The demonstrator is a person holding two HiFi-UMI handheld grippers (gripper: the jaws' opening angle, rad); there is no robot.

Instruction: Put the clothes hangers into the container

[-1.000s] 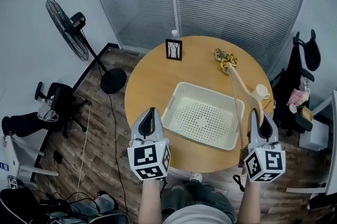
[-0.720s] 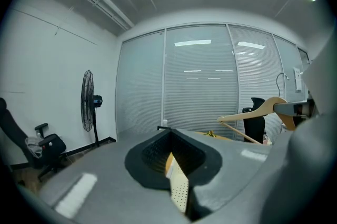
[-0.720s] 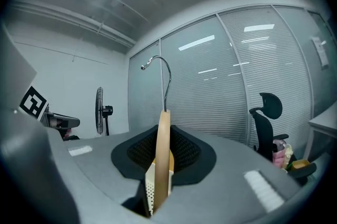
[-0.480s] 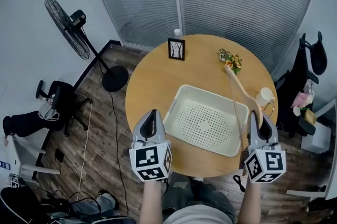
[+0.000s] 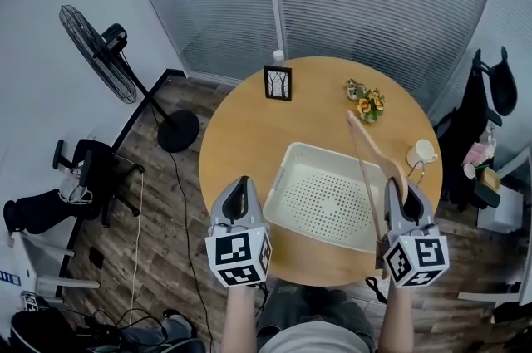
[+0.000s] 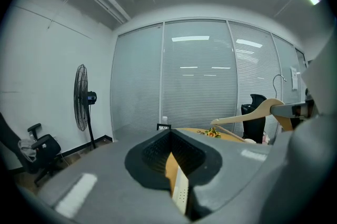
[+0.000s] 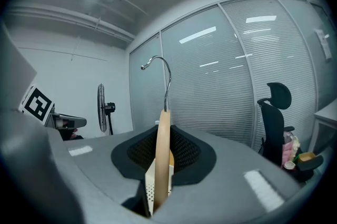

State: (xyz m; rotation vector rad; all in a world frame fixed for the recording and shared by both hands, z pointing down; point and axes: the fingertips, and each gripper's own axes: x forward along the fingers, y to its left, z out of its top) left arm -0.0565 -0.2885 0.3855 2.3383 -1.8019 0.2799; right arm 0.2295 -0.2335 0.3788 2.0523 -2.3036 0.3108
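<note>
— Wooden, was it, the thing in the right gripper [image 5: 405, 198]?

— Yes. The right gripper [image 7: 160, 165] had its jaws clamped on the flat body of a clothes hanger [image 7: 163, 144], edge-on to that camera, with its metal hook rising above the pads.

— And the left gripper [image 5: 240, 189]?

— Its jaws were drawn together at the tips with nothing held. In the left gripper view [image 6: 171, 165] only a sliver of table and container showed through the slit below.

— Where did the hanger sit in the head view?

— At lower right. The clothes hanger [image 5: 374, 152] slanted up and to the left from the jaws, crossing the right end of the container [image 5: 332, 152]. Whether it touched the rim, I couldn't tell. From the left gripper view it showed at centre right [image 6: 253, 115].

— The container itself?

— A cream perforated basket near the round table's [image 5: 241, 127] front edge, between the two grippers, with no hanger lying inside.

— What stood beyond it?

— A small picture frame [image 5: 277, 83] at the far edge, flowers [image 5: 366, 102] to its right, a mug [image 5: 420, 154] near the right edge, and a floor fan [image 5: 91, 44] at upper left.
</note>
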